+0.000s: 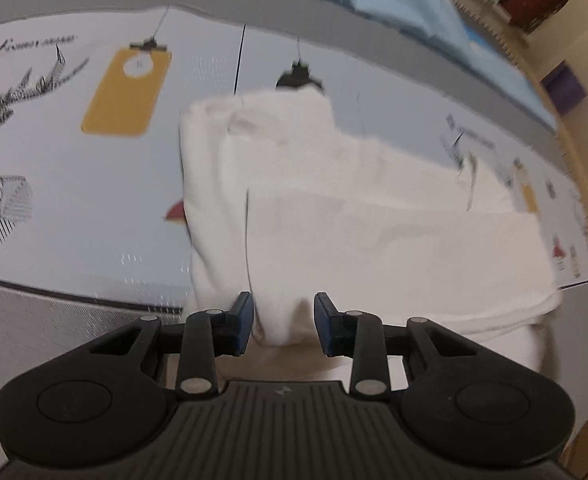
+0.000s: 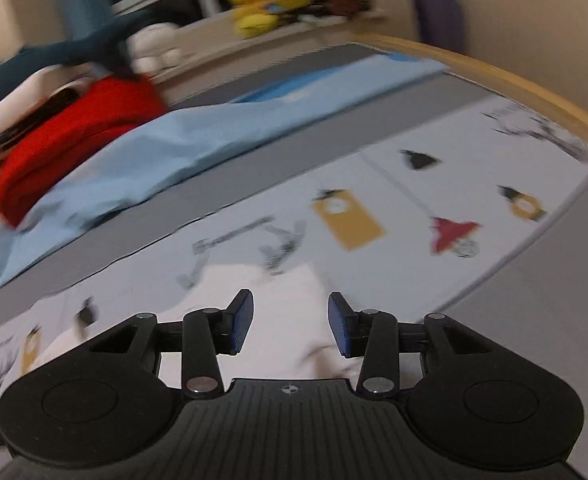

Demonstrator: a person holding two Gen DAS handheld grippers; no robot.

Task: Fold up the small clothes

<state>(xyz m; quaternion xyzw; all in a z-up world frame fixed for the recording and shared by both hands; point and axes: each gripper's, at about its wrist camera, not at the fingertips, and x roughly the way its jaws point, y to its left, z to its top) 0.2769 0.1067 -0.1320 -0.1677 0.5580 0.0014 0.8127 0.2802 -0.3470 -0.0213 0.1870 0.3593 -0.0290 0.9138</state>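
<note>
A white garment (image 1: 334,208) lies partly folded on a printed bedsheet (image 1: 73,184), with layers stacked over each other. My left gripper (image 1: 281,320) is open at the garment's near edge, and a fold of white cloth sits in the gap between the jaws without being pinched. In the right wrist view the same white garment (image 2: 281,304) lies under and just ahead of my right gripper (image 2: 289,320), which is open and holds nothing. Both views are motion-blurred.
A light blue cloth (image 2: 165,152) lies along the far side of the bed. A red garment (image 2: 77,136) and a pile of other clothes sit at the back left. A wooden bed edge (image 2: 514,80) curves on the right. Yellow toys (image 2: 265,4) stand on a shelf.
</note>
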